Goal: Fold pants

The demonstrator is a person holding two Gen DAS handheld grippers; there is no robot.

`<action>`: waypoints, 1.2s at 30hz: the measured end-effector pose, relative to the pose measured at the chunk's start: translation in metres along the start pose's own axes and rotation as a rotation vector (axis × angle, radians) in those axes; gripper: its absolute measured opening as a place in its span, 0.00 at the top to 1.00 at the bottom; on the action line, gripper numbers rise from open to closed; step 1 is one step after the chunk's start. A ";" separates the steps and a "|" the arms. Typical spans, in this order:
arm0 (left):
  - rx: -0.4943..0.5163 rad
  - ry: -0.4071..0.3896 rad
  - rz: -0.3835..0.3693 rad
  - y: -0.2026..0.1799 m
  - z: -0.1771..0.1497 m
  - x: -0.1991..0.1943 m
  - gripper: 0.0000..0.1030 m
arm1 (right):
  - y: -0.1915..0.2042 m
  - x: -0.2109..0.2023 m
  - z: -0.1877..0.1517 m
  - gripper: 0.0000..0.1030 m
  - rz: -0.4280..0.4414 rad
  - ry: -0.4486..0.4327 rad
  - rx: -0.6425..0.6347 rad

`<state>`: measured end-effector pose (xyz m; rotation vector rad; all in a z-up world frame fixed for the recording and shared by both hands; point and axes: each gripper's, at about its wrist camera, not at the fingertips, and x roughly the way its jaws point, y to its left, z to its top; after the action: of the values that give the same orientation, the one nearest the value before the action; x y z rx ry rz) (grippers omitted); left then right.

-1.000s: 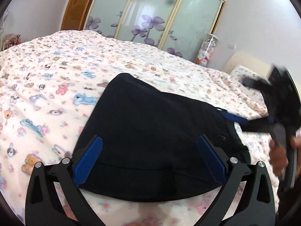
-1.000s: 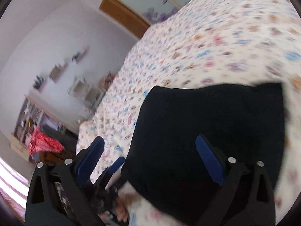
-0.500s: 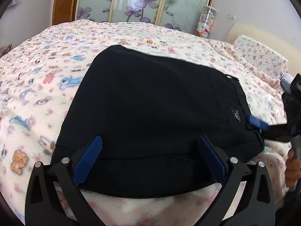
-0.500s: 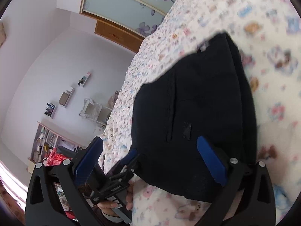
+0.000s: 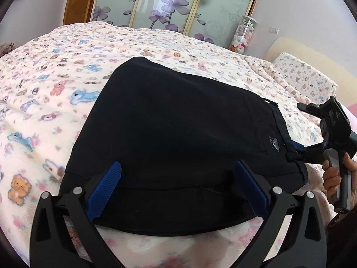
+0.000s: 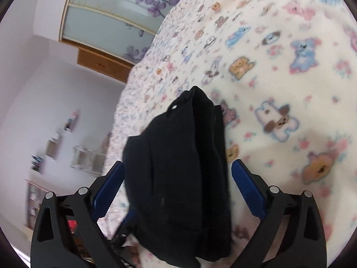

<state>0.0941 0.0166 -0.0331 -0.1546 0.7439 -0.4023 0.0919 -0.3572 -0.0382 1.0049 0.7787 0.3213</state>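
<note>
Black folded pants (image 5: pixel 178 129) lie in a compact stack on the animal-print blanket (image 5: pixel 44 93). My left gripper (image 5: pixel 178 185) is open, its blue pads (image 5: pixel 107 187) spread over the near folded edge. In the same view my right gripper (image 5: pixel 330 120), held by a hand (image 5: pixel 334 178), sits at the waistband end on the right. In the right wrist view the pants (image 6: pixel 178 167) appear end-on as stacked layers between the wide-apart fingers of my open right gripper (image 6: pixel 176 178). Neither gripper pinches the cloth.
The bed blanket (image 6: pixel 279 67) stretches far around the pants. A pillow (image 5: pixel 301 76) and headboard lie at the far right. Sliding wardrobe doors (image 5: pixel 169 4) stand behind the bed. Shelves and furniture (image 6: pixel 55 151) line the wall beyond the bed's edge.
The right gripper has swung round to the waistband end, so the pants now sit end-on between its fingers. The left gripper has pulled back slightly; the pants look unmoved.
</note>
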 end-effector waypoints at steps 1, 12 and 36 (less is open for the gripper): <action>-0.002 -0.002 -0.003 0.000 0.000 0.000 0.02 | -0.001 -0.002 -0.001 0.04 -0.002 -0.007 0.002; -0.017 -0.008 -0.018 0.000 -0.001 -0.001 0.02 | -0.008 0.019 -0.002 0.03 0.066 0.112 -0.015; -0.015 -0.013 -0.008 -0.002 -0.004 -0.003 0.02 | -0.013 0.039 -0.003 0.05 0.146 0.173 -0.044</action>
<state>0.0889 0.0155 -0.0337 -0.1735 0.7342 -0.4029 0.1156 -0.3398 -0.0675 1.0039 0.8520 0.5544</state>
